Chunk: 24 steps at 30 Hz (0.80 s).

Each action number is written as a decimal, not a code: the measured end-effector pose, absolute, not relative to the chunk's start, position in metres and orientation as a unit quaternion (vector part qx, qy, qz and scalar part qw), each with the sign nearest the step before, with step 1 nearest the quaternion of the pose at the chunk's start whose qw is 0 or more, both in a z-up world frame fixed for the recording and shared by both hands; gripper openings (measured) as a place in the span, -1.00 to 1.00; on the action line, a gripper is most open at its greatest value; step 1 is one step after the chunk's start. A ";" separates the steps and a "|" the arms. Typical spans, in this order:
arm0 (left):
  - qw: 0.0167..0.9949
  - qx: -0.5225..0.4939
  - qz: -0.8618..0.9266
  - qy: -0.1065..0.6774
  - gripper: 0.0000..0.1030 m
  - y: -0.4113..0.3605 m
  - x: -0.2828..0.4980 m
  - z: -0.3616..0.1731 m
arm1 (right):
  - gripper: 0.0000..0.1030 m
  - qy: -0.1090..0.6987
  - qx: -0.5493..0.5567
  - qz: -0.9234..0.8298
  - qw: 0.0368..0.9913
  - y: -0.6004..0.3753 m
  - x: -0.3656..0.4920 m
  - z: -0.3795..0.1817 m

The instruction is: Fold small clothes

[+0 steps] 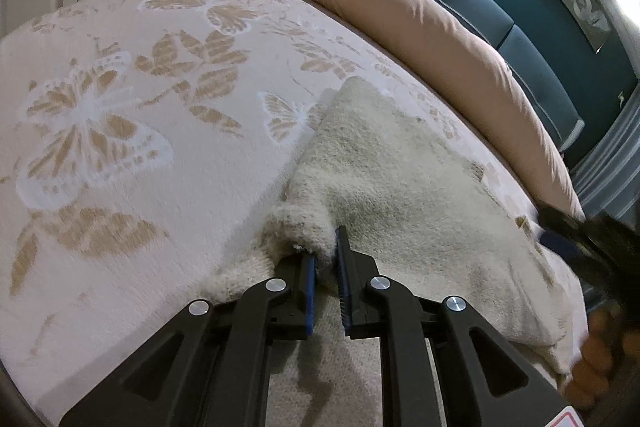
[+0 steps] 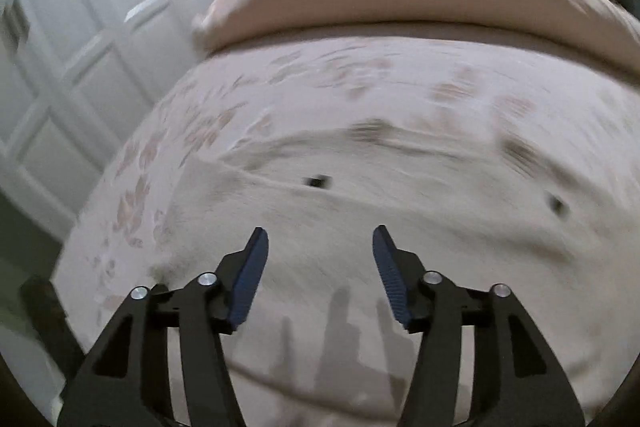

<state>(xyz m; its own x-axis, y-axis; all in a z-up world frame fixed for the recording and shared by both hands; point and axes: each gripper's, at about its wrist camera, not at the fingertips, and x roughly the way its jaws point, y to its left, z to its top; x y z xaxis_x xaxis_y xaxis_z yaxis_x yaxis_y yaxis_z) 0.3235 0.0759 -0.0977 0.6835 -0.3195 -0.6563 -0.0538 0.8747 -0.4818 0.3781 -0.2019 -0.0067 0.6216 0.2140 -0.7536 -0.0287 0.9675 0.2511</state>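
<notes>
Left gripper pinching fluffy cream garment on bedspread; right gripper spread wide, empty.

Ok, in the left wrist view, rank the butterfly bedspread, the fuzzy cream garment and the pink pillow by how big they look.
1. butterfly bedspread, largest.
2. fuzzy cream garment.
3. pink pillow.
The garment lies nearer the camera, so the order of the last two is unsure.
</notes>
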 end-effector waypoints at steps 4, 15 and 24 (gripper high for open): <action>0.888 -0.240 -0.079 0.384 -0.75 0.076 0.322 -0.101 | 0.25 0.451 0.035 0.084 0.888 -0.163 0.415 -0.026; 0.895 -0.230 -0.078 0.374 -0.75 0.071 0.321 -0.103 | -0.90 0.434 -0.040 0.075 0.897 -0.143 0.437 -0.029; 0.896 -0.226 -0.076 0.374 -0.74 0.070 0.321 -0.104 | -0.51 0.409 0.094 0.043 0.906 -0.191 0.390 -0.012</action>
<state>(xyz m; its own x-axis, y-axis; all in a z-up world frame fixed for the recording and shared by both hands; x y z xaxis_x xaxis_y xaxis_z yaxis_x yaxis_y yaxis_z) 0.3210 0.0701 -0.1036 0.7084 -0.3049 -0.6365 -0.0332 0.8865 -0.4616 0.3903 -0.1905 -0.0125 0.6612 0.1552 -0.7340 -0.0009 0.9785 0.2061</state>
